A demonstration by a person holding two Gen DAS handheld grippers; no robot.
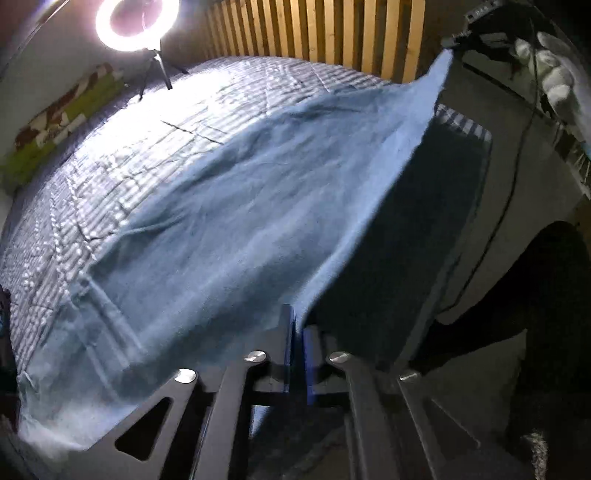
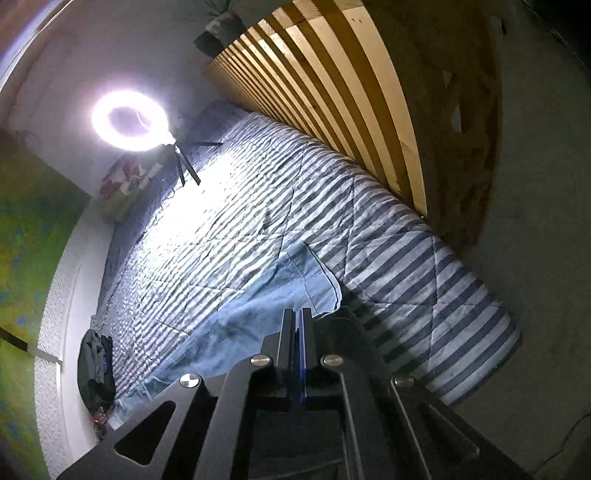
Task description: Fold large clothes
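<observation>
Your left gripper (image 1: pixel 298 325) has its jaws pressed together on the near edge of the blue cloth (image 1: pixel 229 206), pinching the fabric right at the tips. From there the cloth runs up toward one o'clock as a taut raised edge to its far corner, which your right gripper (image 1: pixel 452 40) holds high at the top of the left wrist view. A gloved hand (image 1: pixel 554 74) sits just behind that gripper.

In the right wrist view, your right gripper (image 2: pixel 297 317) also has its jaws clamped flat together, with the cloth (image 2: pixel 266 295) caught between the tips and falling away toward nine o'clock and down to seven o'clock.

The rest of the cloth drapes over the striped quilt (image 1: pixel 155 140) on the bed, spreading toward eight o'clock in the left view. A wooden slat headboard (image 1: pixel 332 33) stands at twelve o'clock, and a lit ring light (image 1: pixel 136 22) on a small tripod at eleven o'clock.
</observation>
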